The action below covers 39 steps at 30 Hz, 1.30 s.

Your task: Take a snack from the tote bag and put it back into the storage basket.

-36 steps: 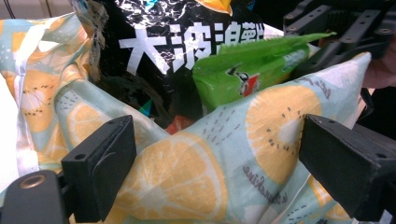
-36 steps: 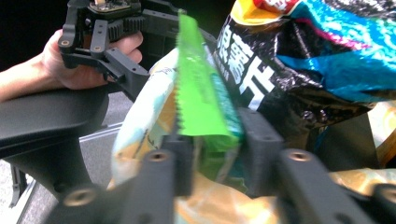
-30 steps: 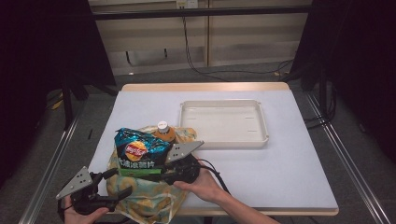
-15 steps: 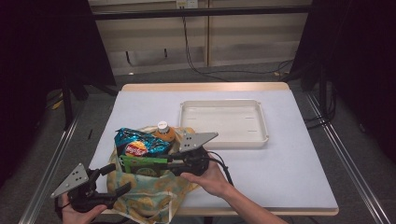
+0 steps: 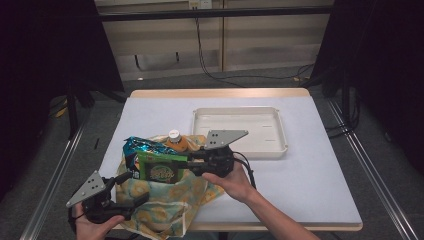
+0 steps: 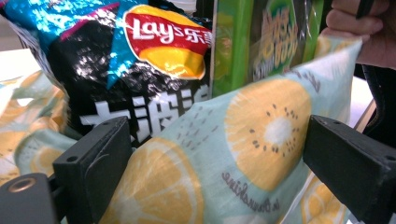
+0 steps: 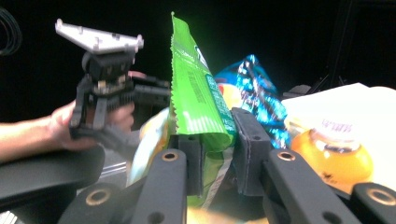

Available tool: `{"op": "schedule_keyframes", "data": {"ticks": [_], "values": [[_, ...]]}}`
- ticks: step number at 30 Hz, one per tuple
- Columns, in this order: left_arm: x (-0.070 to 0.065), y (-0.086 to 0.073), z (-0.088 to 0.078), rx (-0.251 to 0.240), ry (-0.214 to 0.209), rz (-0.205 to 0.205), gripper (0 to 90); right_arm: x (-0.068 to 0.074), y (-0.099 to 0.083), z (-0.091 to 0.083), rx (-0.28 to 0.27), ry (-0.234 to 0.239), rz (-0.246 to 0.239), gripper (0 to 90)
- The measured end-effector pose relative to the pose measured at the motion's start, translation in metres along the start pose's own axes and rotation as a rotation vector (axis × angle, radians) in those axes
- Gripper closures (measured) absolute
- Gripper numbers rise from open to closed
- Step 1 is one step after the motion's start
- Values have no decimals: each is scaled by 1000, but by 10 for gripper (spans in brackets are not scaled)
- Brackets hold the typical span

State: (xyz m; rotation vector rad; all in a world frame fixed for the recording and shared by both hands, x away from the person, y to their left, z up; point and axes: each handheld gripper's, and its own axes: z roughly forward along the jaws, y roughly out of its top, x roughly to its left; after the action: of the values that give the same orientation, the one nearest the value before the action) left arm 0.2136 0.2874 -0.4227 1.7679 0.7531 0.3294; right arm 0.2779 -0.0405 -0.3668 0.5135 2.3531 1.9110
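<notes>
A fruit-print cloth bag (image 5: 165, 205) lies at the table's near left. A blue Lay's chip bag (image 5: 142, 146) and an orange juice bottle (image 5: 176, 141) with a white cap stick out of it. My right gripper (image 5: 187, 162) is shut on a green snack pack (image 5: 160, 170) and holds it upright just above the bag's mouth; in the right gripper view the jaws pinch the pack (image 7: 196, 93) near its lower edge. My left gripper (image 5: 131, 187) stands open at the bag's near side. Its jaws are wide apart with the bag's cloth (image 6: 233, 154) between them.
A white tray (image 5: 280, 150) sits behind and to the right of the bag, and the right hand's cable trails toward it. The white table (image 5: 310, 185) stretches bare to the right. The floor around it is dark, with cables behind.
The right gripper has risen and shifted right and away, drawing the green pack up beside the chip bag. The chip bag has tipped leftward. The left gripper has hardly moved.
</notes>
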Motion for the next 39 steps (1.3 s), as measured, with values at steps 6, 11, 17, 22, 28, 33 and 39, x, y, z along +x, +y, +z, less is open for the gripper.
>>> {"op": "schedule_keyframes", "data": {"ticks": [6, 11, 17, 22, 28, 33, 39], "values": [[-3, -10, -2, 35, 1, 15, 87, -2, 15, -4, -29, -9, -8, 757], [-2, -11, 0, 28, -23, 18, 78, -8, 28, -10, -42, -28, -11, 759], [1, -11, 3, 43, 7, 24, 77, -19, 38, -24, -74, -52, 0, 759], [3, -12, 0, 28, 6, 9, 77, -27, 42, -37, -85, -84, 6, 759], [5, -12, -2, 28, 0, 15, 76, -34, 47, -50, -101, -109, 12, 759], [5, -13, -5, 26, -22, 15, 75, -44, 50, -64, -106, -146, 15, 760], [2, -12, -4, 35, -30, 25, 64, -61, 47, -79, -85, -201, 21, 760]]}}
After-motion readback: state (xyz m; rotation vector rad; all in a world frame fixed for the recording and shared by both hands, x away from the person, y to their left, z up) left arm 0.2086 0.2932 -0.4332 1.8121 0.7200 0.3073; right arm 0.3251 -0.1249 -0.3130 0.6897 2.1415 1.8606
